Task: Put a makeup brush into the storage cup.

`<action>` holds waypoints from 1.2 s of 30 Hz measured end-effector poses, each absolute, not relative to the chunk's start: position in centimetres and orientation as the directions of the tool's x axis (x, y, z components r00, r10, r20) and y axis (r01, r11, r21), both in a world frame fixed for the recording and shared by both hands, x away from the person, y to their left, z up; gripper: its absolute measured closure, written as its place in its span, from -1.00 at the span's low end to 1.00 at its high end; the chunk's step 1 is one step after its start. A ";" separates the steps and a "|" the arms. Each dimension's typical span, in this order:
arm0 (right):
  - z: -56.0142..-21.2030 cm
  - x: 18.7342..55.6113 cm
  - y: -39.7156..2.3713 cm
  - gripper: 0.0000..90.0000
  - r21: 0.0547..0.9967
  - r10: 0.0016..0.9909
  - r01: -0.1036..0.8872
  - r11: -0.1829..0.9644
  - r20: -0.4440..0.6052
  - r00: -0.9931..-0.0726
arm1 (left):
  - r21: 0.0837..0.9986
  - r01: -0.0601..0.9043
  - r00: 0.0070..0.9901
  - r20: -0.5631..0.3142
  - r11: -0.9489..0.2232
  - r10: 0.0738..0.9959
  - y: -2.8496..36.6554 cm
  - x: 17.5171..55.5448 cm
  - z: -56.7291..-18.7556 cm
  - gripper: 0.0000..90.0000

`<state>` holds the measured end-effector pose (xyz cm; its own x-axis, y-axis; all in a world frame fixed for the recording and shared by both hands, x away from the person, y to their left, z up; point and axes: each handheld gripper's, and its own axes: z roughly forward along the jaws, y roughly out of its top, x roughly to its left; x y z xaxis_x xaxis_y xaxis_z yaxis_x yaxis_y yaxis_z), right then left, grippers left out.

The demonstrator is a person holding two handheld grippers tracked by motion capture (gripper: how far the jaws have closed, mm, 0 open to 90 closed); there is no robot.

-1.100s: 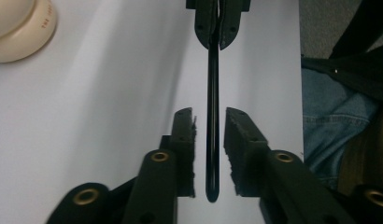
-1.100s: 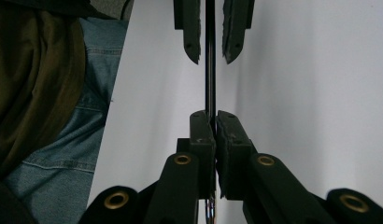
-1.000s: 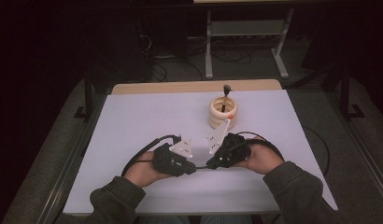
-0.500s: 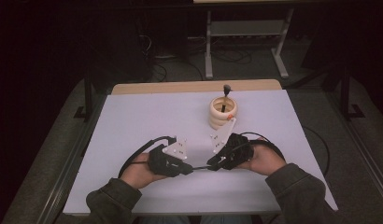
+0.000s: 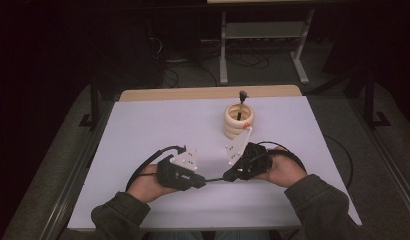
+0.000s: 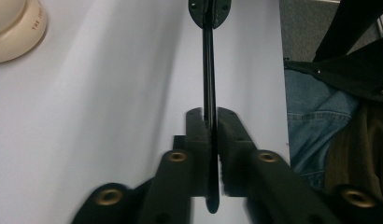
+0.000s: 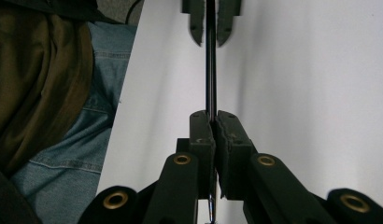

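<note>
**Fig. — Thin black rod held end-to-end betw. two tools**

The rod (image 5: 214, 179) spans the gap betw. the left tool (image 5: 197, 182) and right tool (image 5: 230, 176), low over the white counter (image 5: 158, 125), near its front edge, close to the person's lap. In the left gripper view the rod (image 6: 209, 70) runs straight out from the tool (image 6: 211, 140) to the other tool's jaws at the far end; the right gripper view shows the same arrangement, rod (image 7: 211, 60) leaving the tool (image 7: 213, 135).

Handling (est.): slim, stiff, light; smooth dark surface, prob. slippery, apt to rotate or slide lengthwise in the pads. Best hold is near each end, pads flat on the shaft, as here.

Tool state: right jaws clamped on the rod. Left jaws have just been opening slightly, w/ the rod betw. them; pads appear to touch it yet.

A stack of pale rings (image 5: 236, 120) on a peg stands farther back, well apart from both tools.
</note>
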<state>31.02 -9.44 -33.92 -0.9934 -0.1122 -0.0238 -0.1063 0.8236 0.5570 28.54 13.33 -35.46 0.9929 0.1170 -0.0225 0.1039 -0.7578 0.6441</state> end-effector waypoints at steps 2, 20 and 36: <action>-33.9 31.0 -9.2 0.88 0.545 -0.116 -0.111 0.831 -0.027 -0.993 | 0.638 0.104 0.993 -0.021 -0.763 0.118 13.2 28.5 -35.5 0.66; -33.1 30.8 -8.2 0.74 0.533 -0.132 -0.153 0.832 -0.077 -0.988 | 0.621 0.100 0.992 -0.001 -0.777 0.127 13.1 28.3 -35.7 0.90; -34.7 32.2 -14.1 -0.20 0.806 0.203 0.195 0.558 0.096 -0.975 | 0.685 0.180 0.974 -0.025 -0.706 0.224 15.4 28.9 -36.1 0.90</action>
